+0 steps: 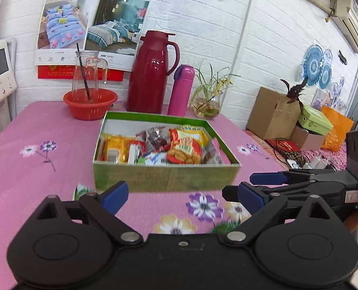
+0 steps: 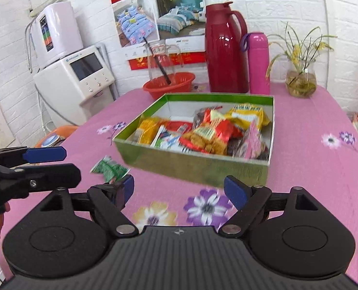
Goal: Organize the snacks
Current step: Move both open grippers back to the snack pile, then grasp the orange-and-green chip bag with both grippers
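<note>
Snack packets point(image 2: 210, 133) lie piled loose in an open green box point(image 2: 203, 166) mid-table on the pink flowered tablecloth point(image 1: 46, 169). Mixed wrappers: yellow, red, white, a pink one leaning on the box's right wall in the right wrist view. They overlap rather than sit in rows, so the box reads as a catch-all bin, not sorted slots. The lid is off, so the top is free for dropping things in.

One green packet point(image 2: 108, 169) lies outside the box, flat on the cloth just beside its near-left corner. In the left wrist view only a sliver of it shows, beside that gripper's left finger. Probably the last item to go in; no other loose snack is visible.

Right gripper point(image 2: 179, 191): jaws spread wide, nothing between them, only cloth showing in the gap. Its left blue pad point(image 2: 128, 188) sits close to the green packet, apparently not touching, though blur makes that hard to call. Left gripper point(image 1: 181, 193): also released and empty, fingers apart over the flower print, in front of the box. Both point down toward the near box wall and sit side by side, each visible at the edge of the other's view.

Back of table, well apart from the box: red basin point(image 1: 90, 104) with a glass jug point(image 1: 88, 72) in it, dark red thermos point(image 1: 150, 72), pink bottle point(image 1: 181, 89), and a plant in a glass vase point(image 1: 206, 104). They line the wall, leaving the front as work space.
</note>
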The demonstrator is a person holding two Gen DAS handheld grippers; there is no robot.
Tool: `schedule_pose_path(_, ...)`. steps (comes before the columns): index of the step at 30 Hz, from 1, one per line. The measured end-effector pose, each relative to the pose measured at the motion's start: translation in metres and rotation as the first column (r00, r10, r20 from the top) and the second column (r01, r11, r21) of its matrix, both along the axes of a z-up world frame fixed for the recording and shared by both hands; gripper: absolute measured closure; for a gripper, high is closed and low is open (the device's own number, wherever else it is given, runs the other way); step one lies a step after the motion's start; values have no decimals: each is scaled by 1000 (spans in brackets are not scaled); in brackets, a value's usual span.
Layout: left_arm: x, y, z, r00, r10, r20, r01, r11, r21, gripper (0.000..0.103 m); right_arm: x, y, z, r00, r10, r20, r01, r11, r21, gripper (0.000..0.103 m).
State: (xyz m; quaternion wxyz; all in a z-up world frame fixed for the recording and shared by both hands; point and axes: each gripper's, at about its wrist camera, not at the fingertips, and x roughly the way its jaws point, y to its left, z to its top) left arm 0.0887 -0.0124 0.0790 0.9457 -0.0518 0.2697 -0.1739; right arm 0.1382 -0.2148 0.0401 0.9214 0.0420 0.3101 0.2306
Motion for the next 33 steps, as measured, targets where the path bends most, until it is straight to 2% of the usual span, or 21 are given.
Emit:
schedule_pose_path(6, -35, 14, -20, 999, 0, -32, 1, 1000, 20, 0, -27, -3, -19, 998, 8, -64, -8, 1000, 13, 0)
schedule_pose_path(14, -64, 30, -54, 993, -5, -114, 5, 1000, 1, 0, -50, -16, -40, 987, 14, -162, 5, 993, 121, 0)
schedule_pose_path(18, -75, 40, -68, 986, -20, -163, 14, 999, -42, 0, -80, -14, -46, 985, 92, -143, -74, 989, 125, 0)
schedule_pose_path(22, -81, 45, -76, 976, -57, -210, 40, 996, -86, 0, -113, 3, -47, 977, 186, -102, -181, 982, 52, 0)
schedule_pose_path(25, -83, 38, -78, 971, -99, -216, 80, 992, -95, 0, -128, 16, -47, 962, 262, -80, -260, 965, 31, 0)
schedule_pose_path(27, -82, 33, -80, 967, -126, -220, 108, 990, -93, 8, -131, 26, -47, 954, 290, -80, -290, 957, 19, 0)
schedule_pose_path(31, -81, 28, -86, 953, -170, -250, 150, 984, -97, 38, -139, 47, -51, 916, 385, -110, -381, 923, 58, 0)
schedule_pose_path(33, -80, 29, -89, 949, -166, -266, 146, 985, -96, 40, -142, 60, -55, 902, 419, -100, -418, 908, 35, 0)
